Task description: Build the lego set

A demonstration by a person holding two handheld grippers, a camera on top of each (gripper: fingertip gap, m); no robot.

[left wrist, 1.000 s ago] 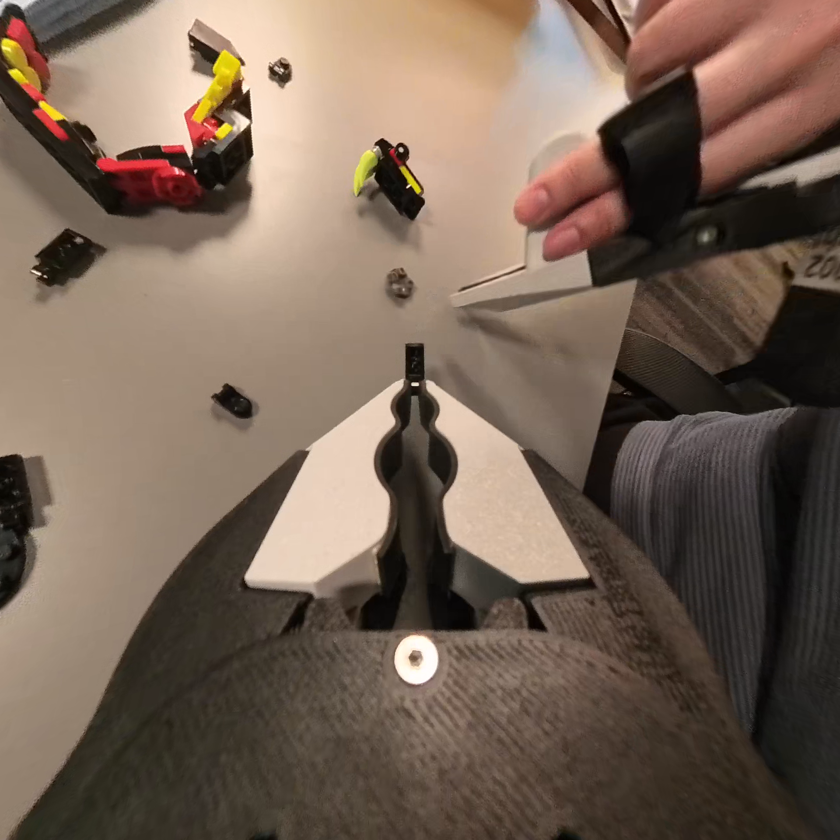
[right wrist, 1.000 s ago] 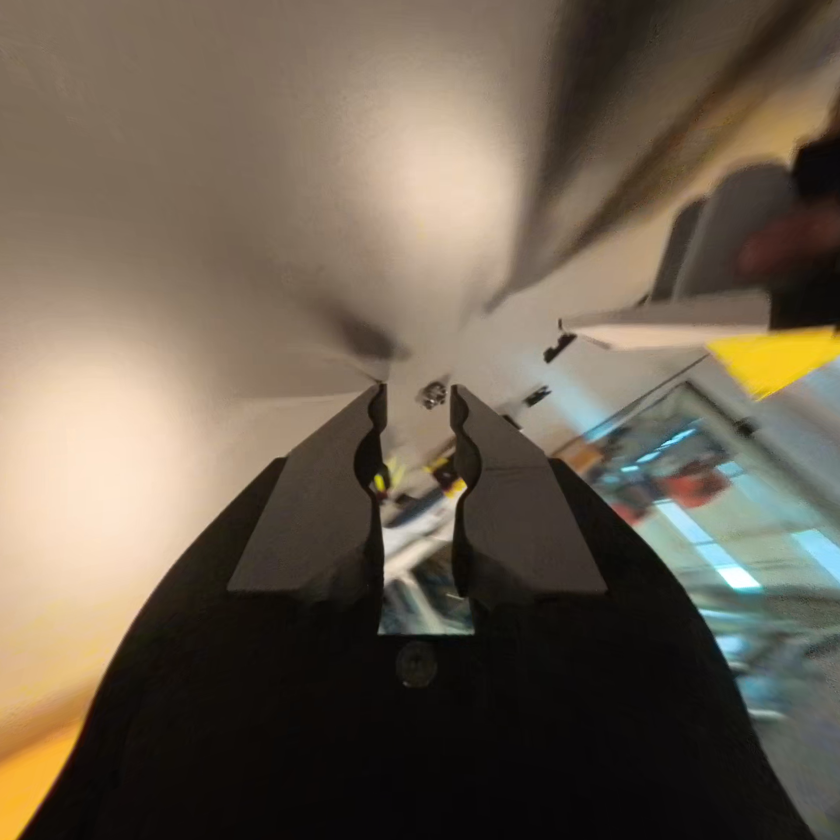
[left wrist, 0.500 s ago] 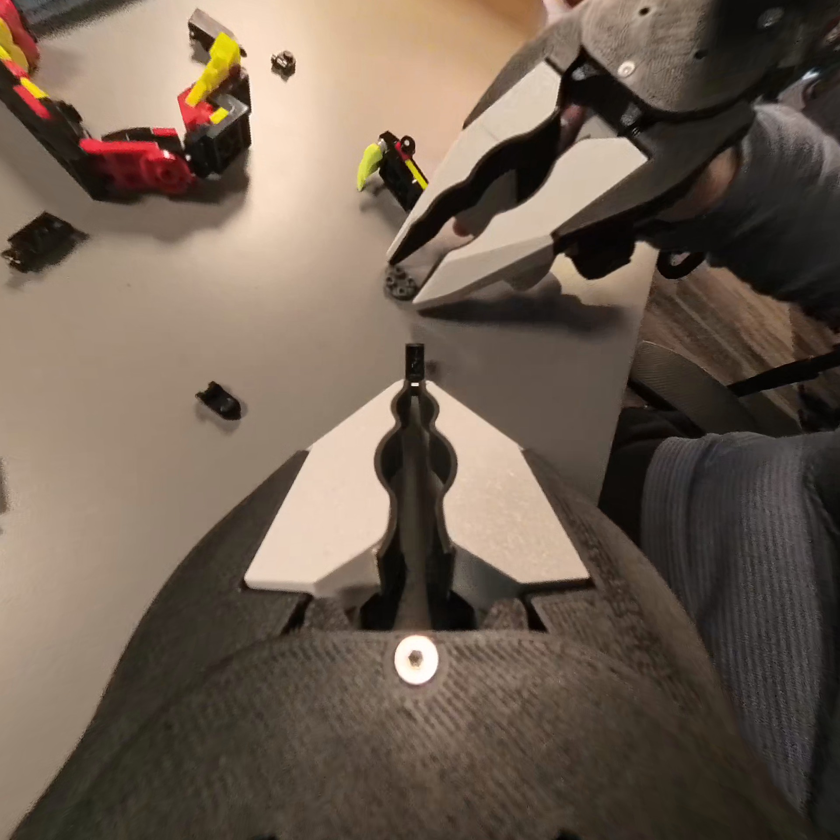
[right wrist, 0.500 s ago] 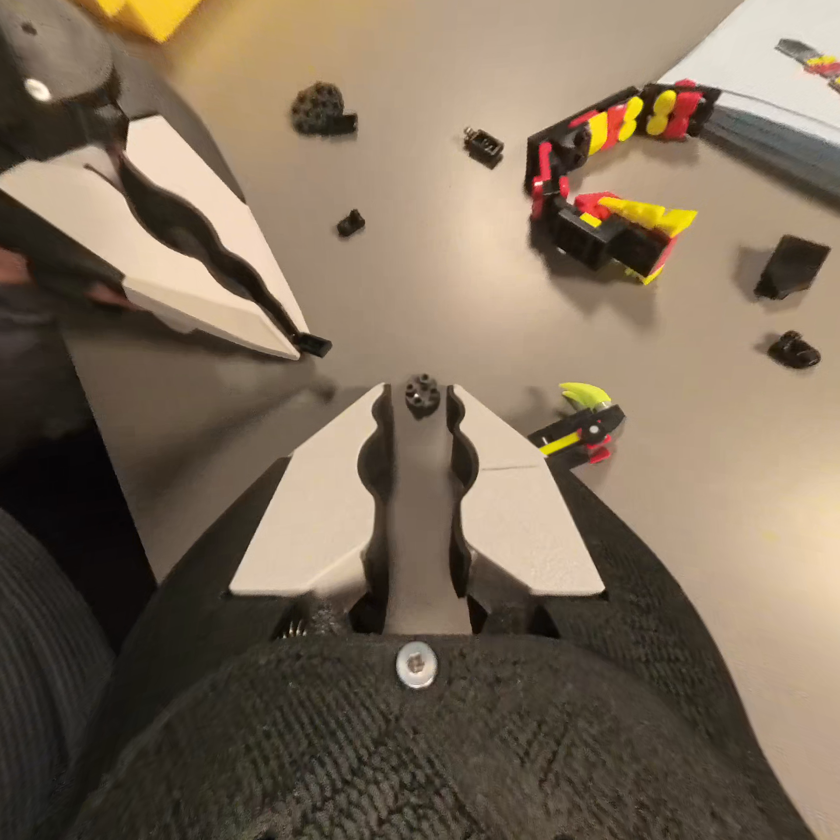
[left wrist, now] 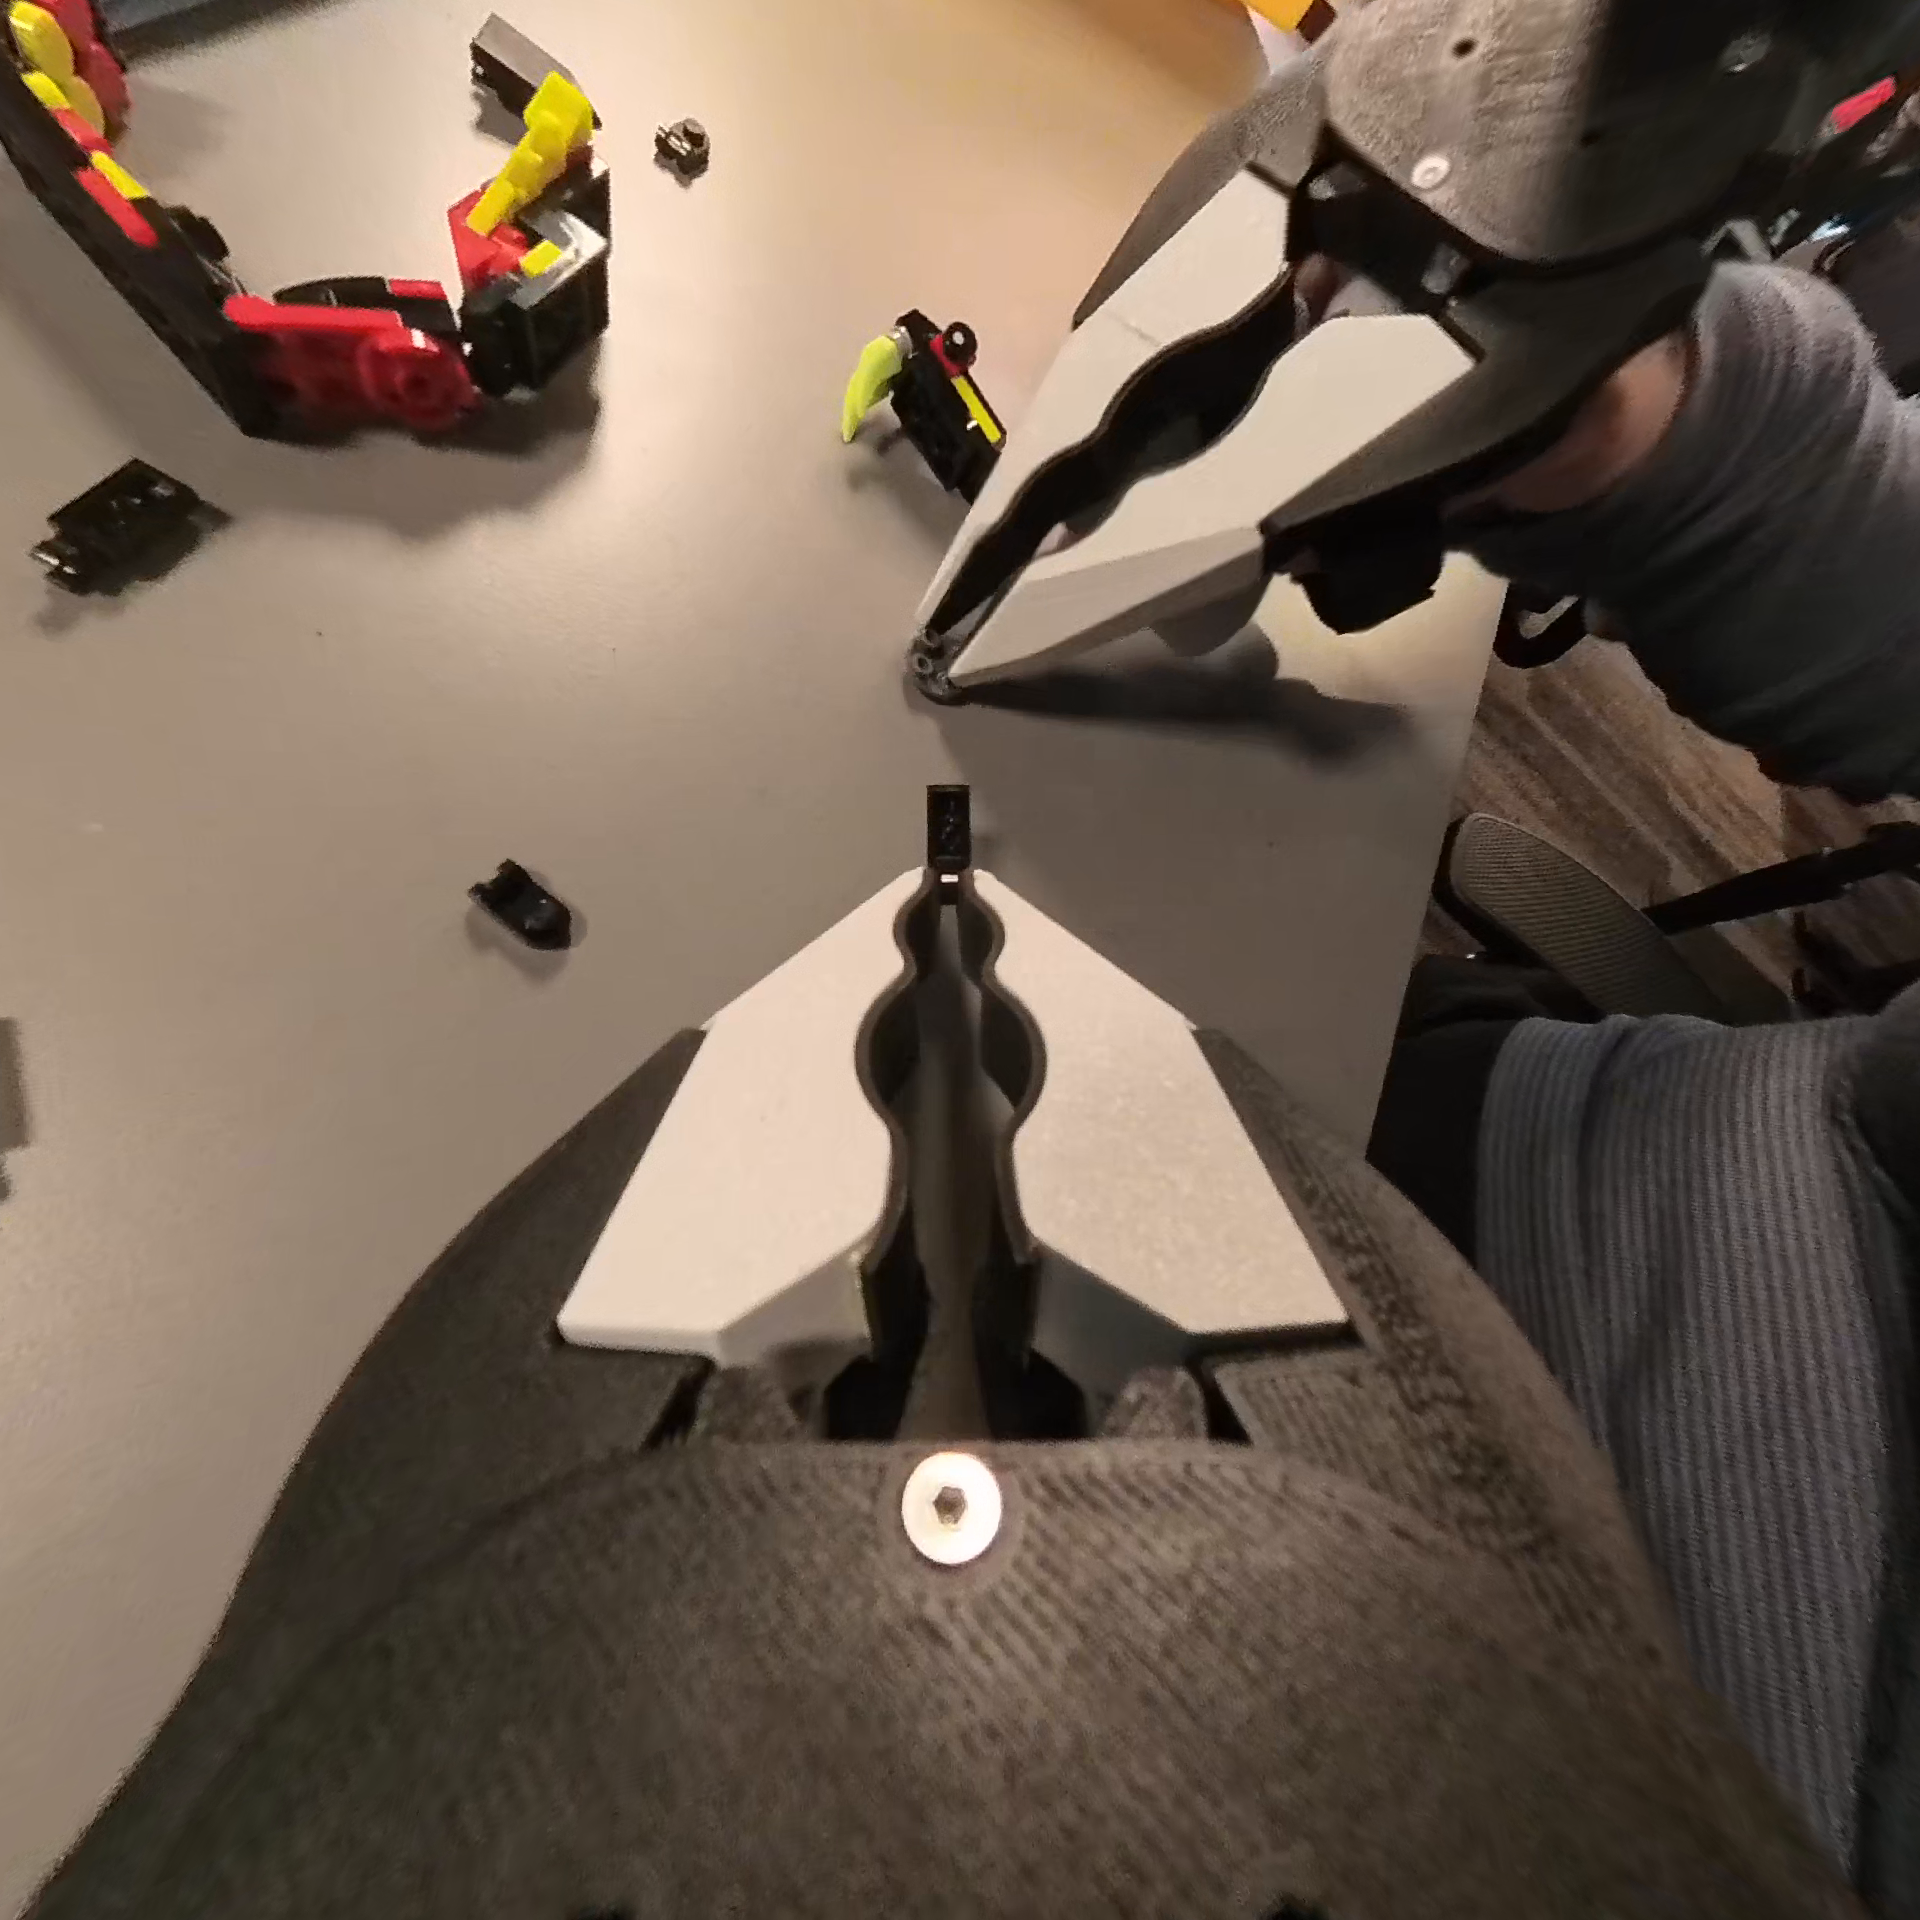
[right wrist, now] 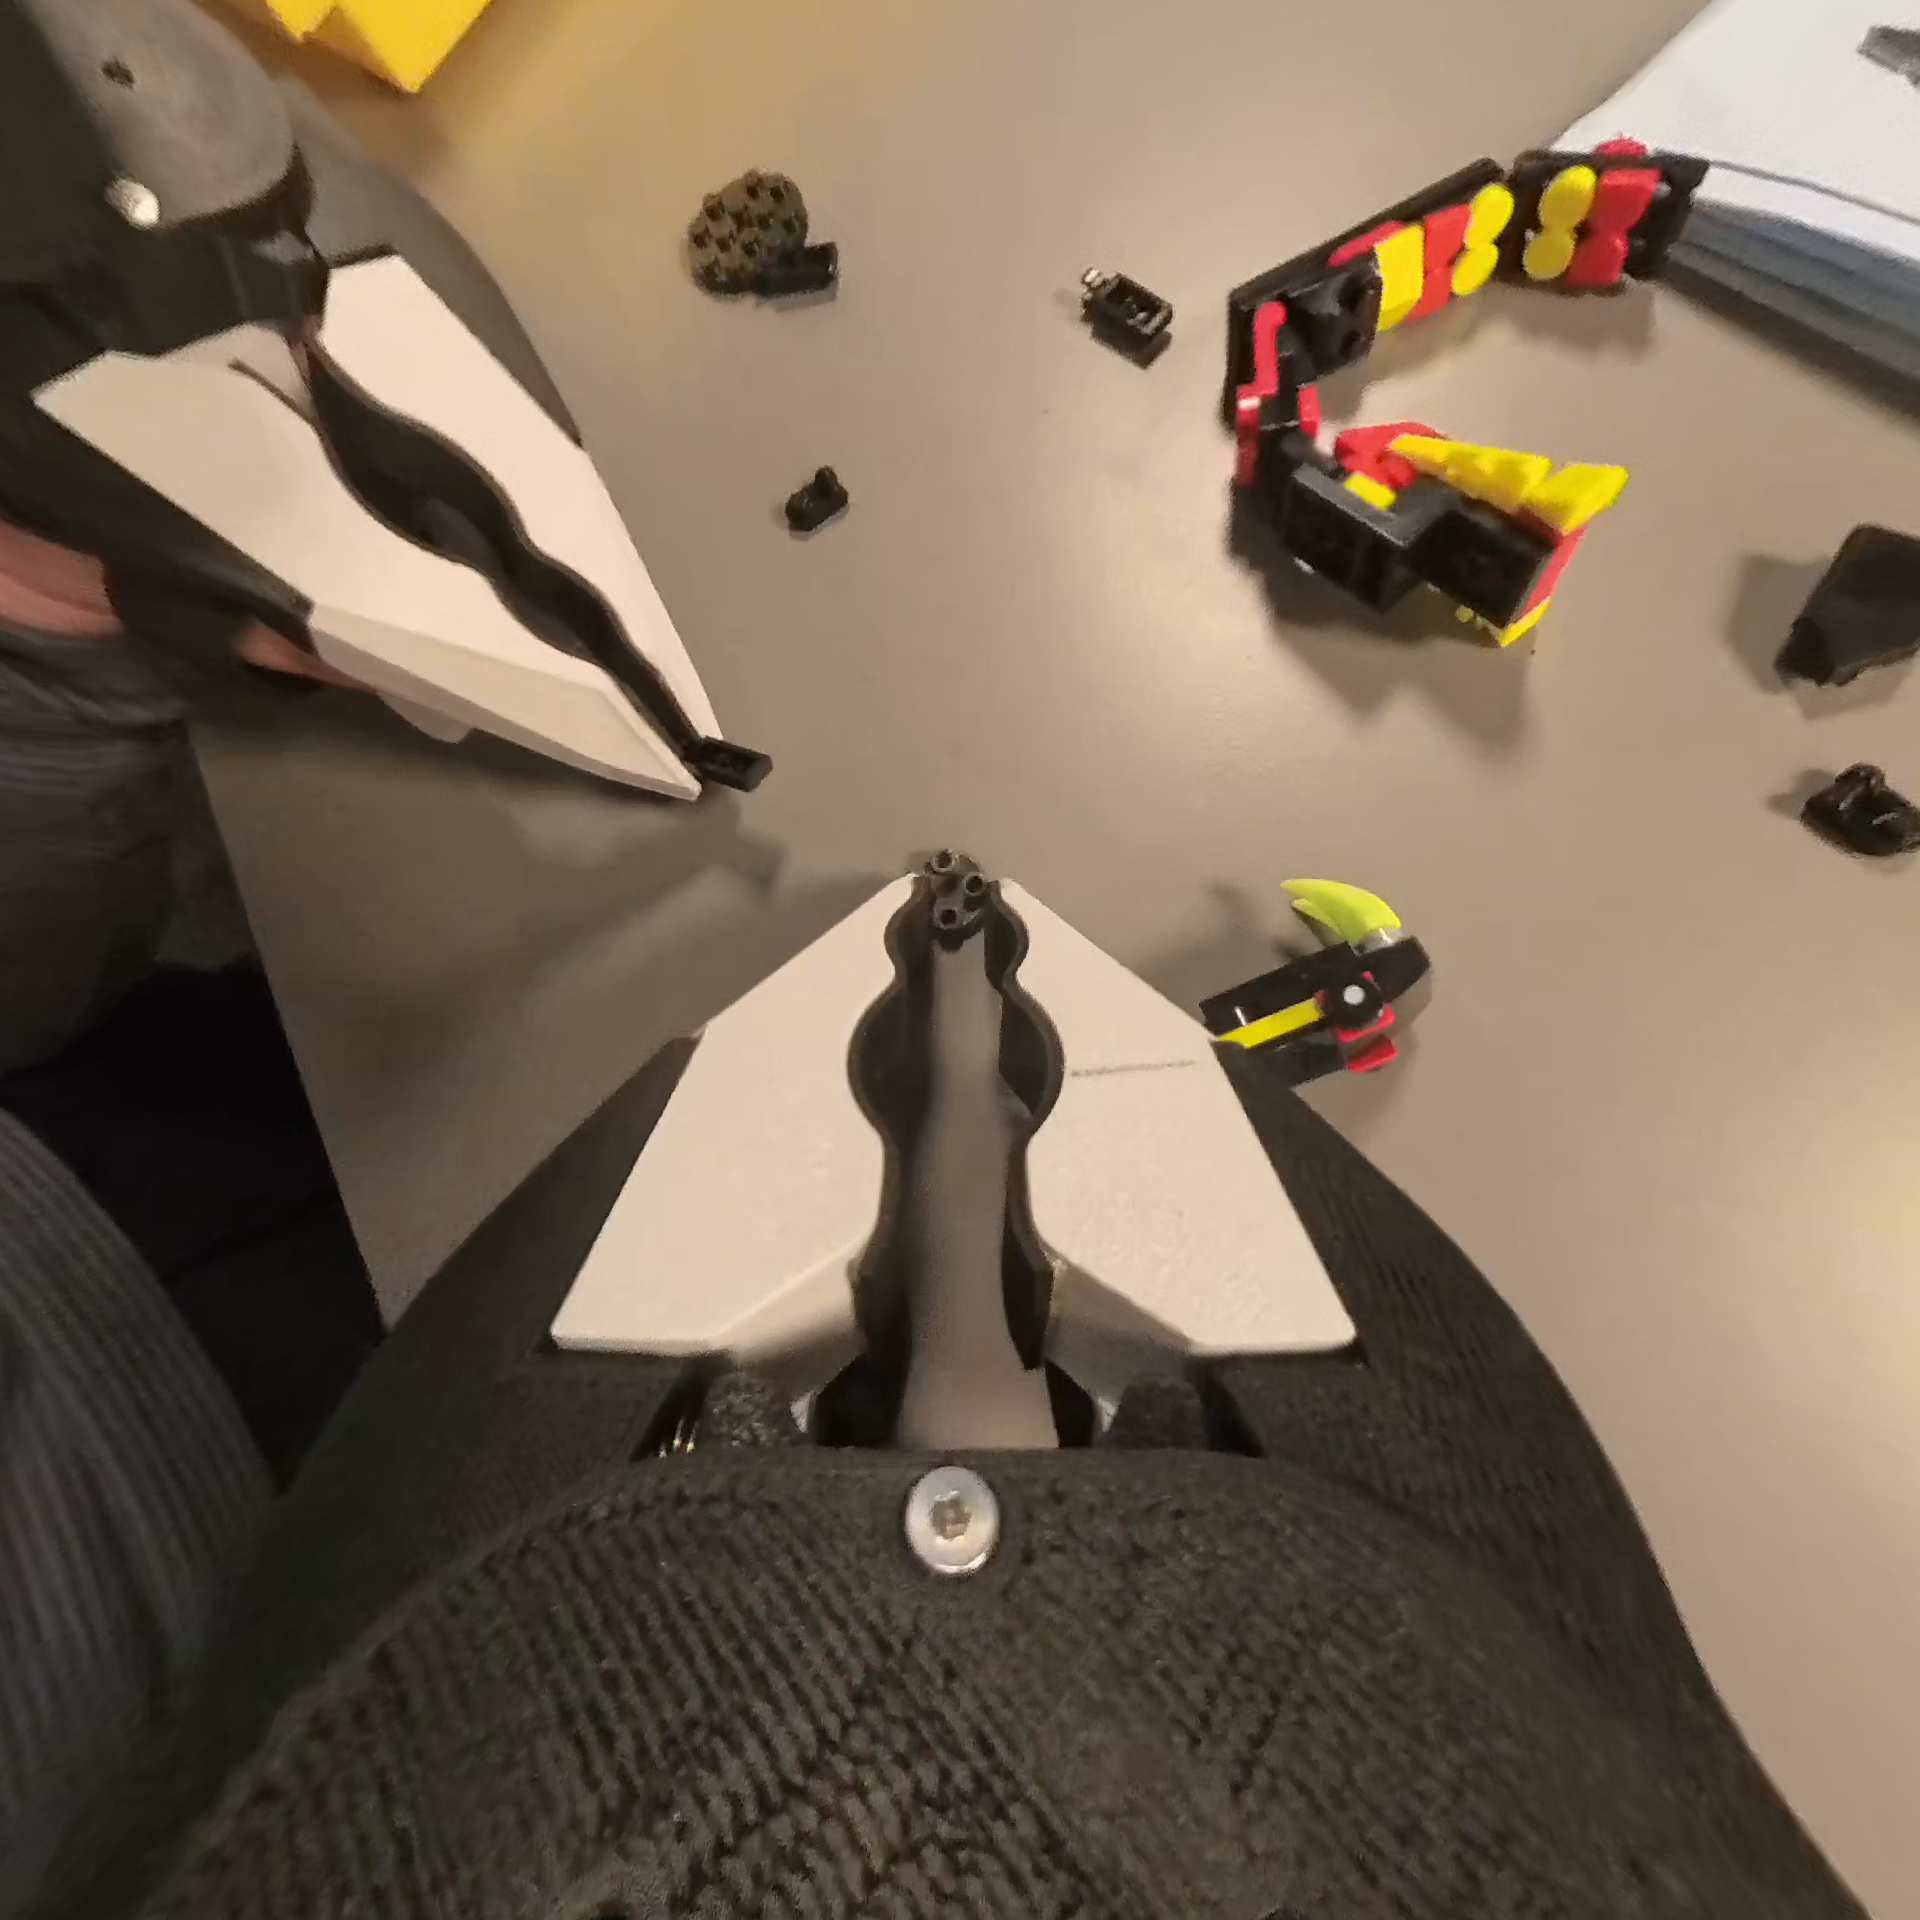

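My left gripper (left wrist: 948, 878) is shut on a small black lego piece (left wrist: 948, 826) that sticks out past its tips; it also shows in the right wrist view (right wrist: 736, 766). My right gripper (right wrist: 954, 896) is shut on a small dark grey round studded piece (right wrist: 956, 898) on the table; in the left wrist view this gripper (left wrist: 940, 665) pinches that piece (left wrist: 928, 665). A curved black, red and yellow lego build (left wrist: 343, 312) (right wrist: 1444, 416) lies farther off. A small black assembly with a lime claw (left wrist: 925, 390) (right wrist: 1325, 987) lies just right of my right gripper.
Loose black pieces lie on the grey table (left wrist: 623, 675): a small curved one (left wrist: 522, 906), a flat plate (left wrist: 120, 525), a studded round one (right wrist: 753, 234), a wedge (right wrist: 1860, 613). The table's edge (left wrist: 1444, 790) runs close on the right. A booklet (right wrist: 1787, 156) lies far right. My hands' fingertips stand some 6 cm from each other. The flat plate (left wrist: 120, 525) is about 12 cm from both grippers' fingertips. Seen from the right wrist view (right wrist: 1120, 304) as well.
My right gripper has closed its fingers onto the round studded piece, which lay between its open tips half a second ago. My left gripper has kept hold of its black piece and barely moved.
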